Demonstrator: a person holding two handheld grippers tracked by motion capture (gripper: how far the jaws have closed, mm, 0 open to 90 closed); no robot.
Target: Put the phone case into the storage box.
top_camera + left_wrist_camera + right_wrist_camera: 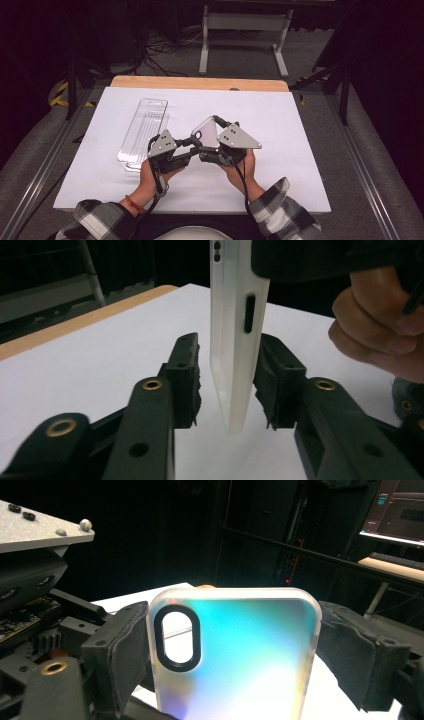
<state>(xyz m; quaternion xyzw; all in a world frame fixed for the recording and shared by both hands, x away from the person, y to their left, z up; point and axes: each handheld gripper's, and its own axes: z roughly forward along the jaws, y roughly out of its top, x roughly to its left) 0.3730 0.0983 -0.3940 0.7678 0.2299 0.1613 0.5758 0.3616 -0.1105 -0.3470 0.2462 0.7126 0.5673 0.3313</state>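
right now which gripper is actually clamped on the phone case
The right gripper, pads pressed on both sides of the phone case. The left gripper only straddles its edge, gaps showing.

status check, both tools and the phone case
Right tool shut on phone case, held off the table. Left tool open, jaws straddling the case's edge, not touching. Clear plastic package lies apart on the white sheet.

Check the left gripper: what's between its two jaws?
The edge of the phone case, standing in the gap between the open jaws of the left gripper, touching neither, per the left gripper view.

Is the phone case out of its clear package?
Out. The phone case is shut in the right gripper above the table; the clear package lies apart.
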